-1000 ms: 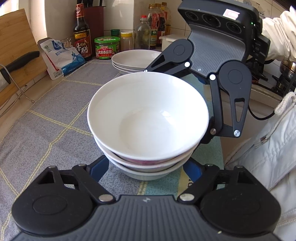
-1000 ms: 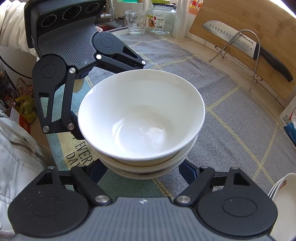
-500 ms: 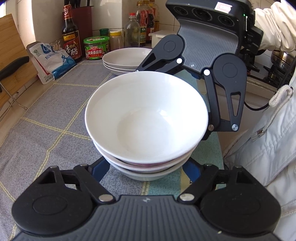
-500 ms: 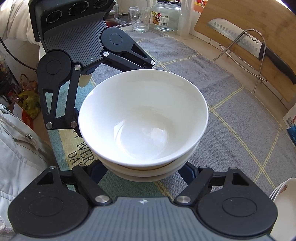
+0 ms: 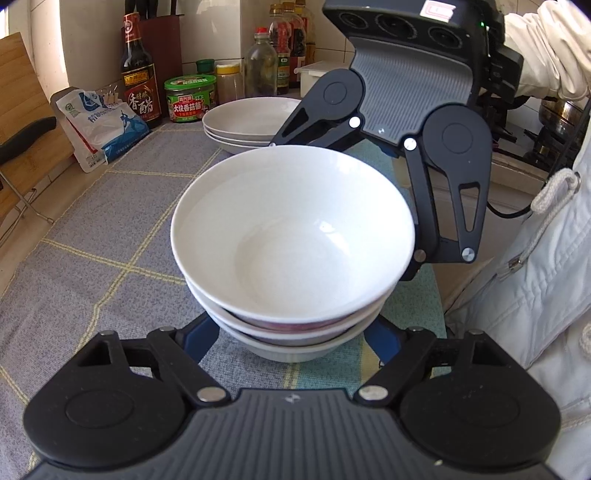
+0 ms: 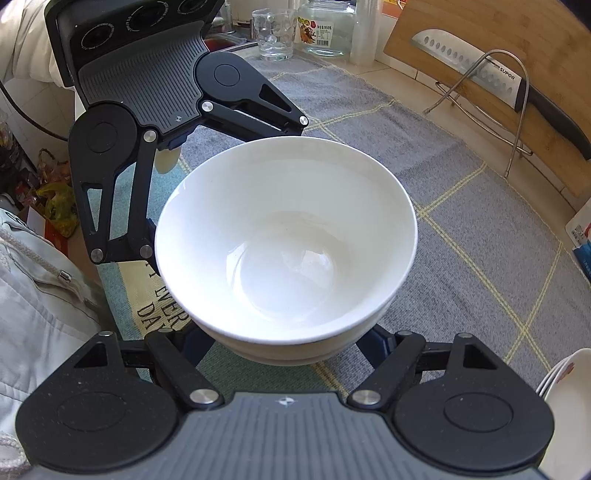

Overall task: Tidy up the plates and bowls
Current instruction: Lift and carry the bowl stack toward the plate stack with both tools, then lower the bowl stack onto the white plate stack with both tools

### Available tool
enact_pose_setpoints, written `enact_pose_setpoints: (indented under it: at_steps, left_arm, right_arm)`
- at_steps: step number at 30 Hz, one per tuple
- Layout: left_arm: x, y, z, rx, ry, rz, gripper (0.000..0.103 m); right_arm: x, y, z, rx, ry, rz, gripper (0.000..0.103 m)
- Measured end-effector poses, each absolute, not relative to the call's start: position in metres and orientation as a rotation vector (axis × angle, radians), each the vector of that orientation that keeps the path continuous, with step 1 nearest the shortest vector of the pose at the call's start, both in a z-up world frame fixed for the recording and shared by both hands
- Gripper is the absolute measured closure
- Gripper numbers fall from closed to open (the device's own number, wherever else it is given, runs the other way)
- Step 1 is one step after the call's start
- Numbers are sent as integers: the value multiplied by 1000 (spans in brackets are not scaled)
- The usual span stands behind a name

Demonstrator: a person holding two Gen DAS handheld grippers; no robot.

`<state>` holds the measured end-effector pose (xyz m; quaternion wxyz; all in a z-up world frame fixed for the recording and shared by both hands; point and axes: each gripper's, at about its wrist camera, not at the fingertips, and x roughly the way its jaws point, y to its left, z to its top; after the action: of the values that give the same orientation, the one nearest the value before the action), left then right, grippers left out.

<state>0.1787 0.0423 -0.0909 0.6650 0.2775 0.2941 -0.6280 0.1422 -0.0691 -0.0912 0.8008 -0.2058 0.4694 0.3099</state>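
Found the left gripper [image 5: 291, 343] clamped on the lowest bowl of a stack of three white bowls [image 5: 291, 236], blue fingers [image 5: 199, 338] pressed to either side below the rims. Recorded the stack upright on a grey checked cloth [image 5: 110, 221] covering the surface. Noted the right gripper [image 6: 286, 347] facing from the opposite side, fingers [image 6: 375, 343] flanking the same stack; could not tell whether clamped or merely alongside, contact hidden under the bowl rims. Saw a person's white sleeve [image 5: 546, 55] behind that gripper. Farther back in the left wrist view, logged a stack of plates [image 5: 251, 122] on the cloth, apart from the bowls, then a green-lidded jar [image 5: 190, 98], a dark bottle [image 5: 138, 74] and a printed bag [image 5: 99, 125] along the wall. In the right wrist view, logged a knife [image 6: 480, 74] lying across a wooden cutting board [image 6: 461, 22].
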Motion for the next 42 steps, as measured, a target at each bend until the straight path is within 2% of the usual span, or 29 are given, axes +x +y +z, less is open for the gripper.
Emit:
enact_pose_setpoints:
  at_steps: [19, 42]
  left_arm:
    - [163, -5, -59, 576, 665, -1319, 18]
    - [196, -165, -57, 604, 551, -1384, 18]
  right_arm:
    - [144, -124, -58, -477, 982, 755, 18]
    - [138, -272, -27, -487, 946, 624, 18]
